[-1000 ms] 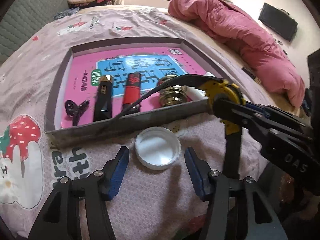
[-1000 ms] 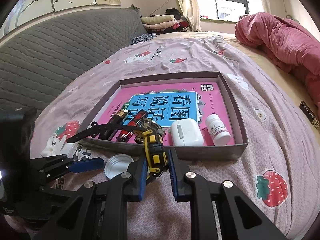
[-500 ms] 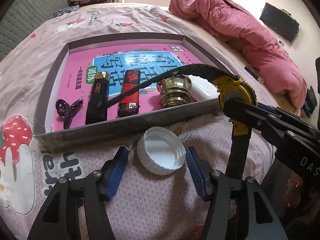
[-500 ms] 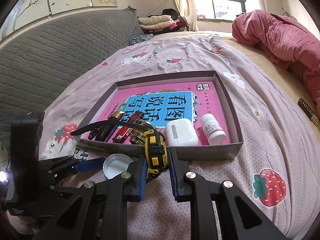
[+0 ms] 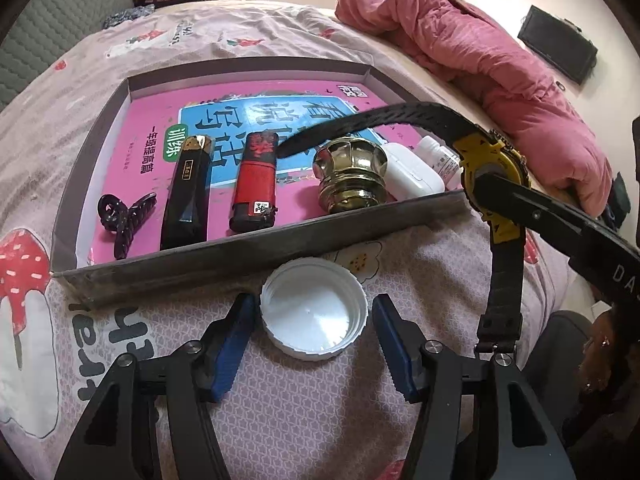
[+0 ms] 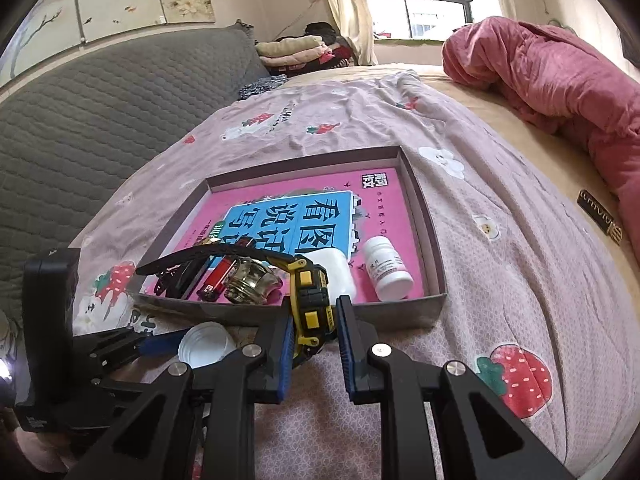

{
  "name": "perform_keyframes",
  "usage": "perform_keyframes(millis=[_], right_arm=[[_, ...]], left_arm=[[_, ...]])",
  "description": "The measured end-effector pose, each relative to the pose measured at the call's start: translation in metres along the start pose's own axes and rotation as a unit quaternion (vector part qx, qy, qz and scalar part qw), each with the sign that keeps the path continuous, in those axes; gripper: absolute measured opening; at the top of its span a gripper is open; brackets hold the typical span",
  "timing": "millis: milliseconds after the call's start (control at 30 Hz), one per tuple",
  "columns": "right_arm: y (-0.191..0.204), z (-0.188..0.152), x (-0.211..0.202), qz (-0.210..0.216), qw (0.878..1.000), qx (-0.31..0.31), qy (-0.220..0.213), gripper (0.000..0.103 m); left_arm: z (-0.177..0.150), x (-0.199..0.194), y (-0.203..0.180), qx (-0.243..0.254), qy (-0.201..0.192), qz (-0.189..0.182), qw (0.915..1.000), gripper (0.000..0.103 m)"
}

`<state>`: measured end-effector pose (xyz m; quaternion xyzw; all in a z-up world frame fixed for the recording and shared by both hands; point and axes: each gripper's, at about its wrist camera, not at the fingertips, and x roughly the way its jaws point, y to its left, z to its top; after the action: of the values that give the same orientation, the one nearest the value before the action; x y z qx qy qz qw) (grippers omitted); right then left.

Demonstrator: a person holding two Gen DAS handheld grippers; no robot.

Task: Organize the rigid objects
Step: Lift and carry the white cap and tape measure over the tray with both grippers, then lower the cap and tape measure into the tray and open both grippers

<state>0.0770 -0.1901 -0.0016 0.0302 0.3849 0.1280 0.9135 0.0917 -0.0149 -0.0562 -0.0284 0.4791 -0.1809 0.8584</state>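
While your left gripper (image 5: 314, 330) stands wide around the white cap (image 5: 314, 314) on the bedsheet (image 5: 280, 412), its pads flank the rim without clear contact. The watch (image 5: 490, 168) crosses the view, hiding part of the bottle (image 5: 438, 158) in the box (image 5: 256, 248).

From the right wrist, your right gripper (image 6: 311, 330) is clamped on the watch (image 6: 310, 294) — its lower strap hidden — just before the box (image 6: 400, 314).

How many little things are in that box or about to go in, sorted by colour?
Black: 2, hair clip, black lighter
Red: 1, red lighter
Gold: 1, knob
White: 3, earbud case, pill bottle, cap
Yellow and black: 1, watch, held over the box
Total: 8
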Motion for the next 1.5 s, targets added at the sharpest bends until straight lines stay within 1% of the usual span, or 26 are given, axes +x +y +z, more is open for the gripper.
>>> perform_keyframes(millis=[100, 133, 167, 200, 400, 467, 633, 900, 1033, 1200, 1333, 1500], right_arm=[[0.001, 0.0, 0.0, 0.0, 1.0, -0.003, 0.0, 0.02], [0.002, 0.0, 0.0, 0.001, 1.0, -0.004, 0.0, 0.02], [0.003, 0.0, 0.0, 0.001, 1.0, -0.004, 0.0, 0.02], [0.003, 0.0, 0.0, 0.001, 1.0, -0.006, 0.0, 0.02], [0.007, 0.002, -0.003, -0.001, 1.0, -0.009, -0.005, 0.02], [0.006, 0.003, -0.006, -0.002, 1.0, -0.007, -0.009, 0.02], [0.005, 0.006, -0.011, -0.002, 1.0, 0.0, -0.017, 0.02], [0.0, 0.014, -0.016, -0.003, 0.999, 0.014, -0.034, 0.02], [-0.009, 0.023, -0.015, -0.005, 0.998, 0.036, -0.046, 0.02], [-0.017, 0.033, -0.013, -0.01, 0.997, 0.056, -0.058, 0.02], [-0.021, 0.035, -0.009, -0.012, 0.997, 0.061, -0.055, 0.02], [-0.024, 0.032, -0.003, -0.016, 0.997, 0.062, -0.047, 0.02]], left_arm=[[0.0, 0.0, -0.002, 0.006, -0.004, 0.007, 0.9999, 0.062], [0.0, 0.0, -0.001, 0.006, -0.004, 0.007, 0.9999, 0.06], [0.0, 0.0, -0.001, 0.006, -0.004, 0.016, 0.9999, 0.054], [0.0, 0.0, 0.0, 0.006, -0.004, 0.016, 0.9998, 0.052], [0.002, -0.008, 0.002, 0.0, -0.012, 0.014, 0.9998, 0.052], [0.004, -0.017, 0.004, -0.006, -0.024, 0.01, 0.9996, 0.052], [0.008, -0.052, 0.011, -0.025, -0.08, 0.004, 0.9964, 0.052], [0.013, -0.07, 0.029, -0.054, -0.115, 0.021, 0.9917, 0.051], [0.02, -0.067, 0.033, -0.065, -0.124, 0.023, 0.9899, 0.051], [0.029, -0.058, 0.028, -0.061, -0.13, 0.033, 0.9891, 0.051], [0.038, -0.05, 0.026, -0.057, -0.136, 0.042, 0.9882, 0.051], [0.048, -0.036, 0.026, -0.061, -0.133, 0.035, 0.9885, 0.051]])
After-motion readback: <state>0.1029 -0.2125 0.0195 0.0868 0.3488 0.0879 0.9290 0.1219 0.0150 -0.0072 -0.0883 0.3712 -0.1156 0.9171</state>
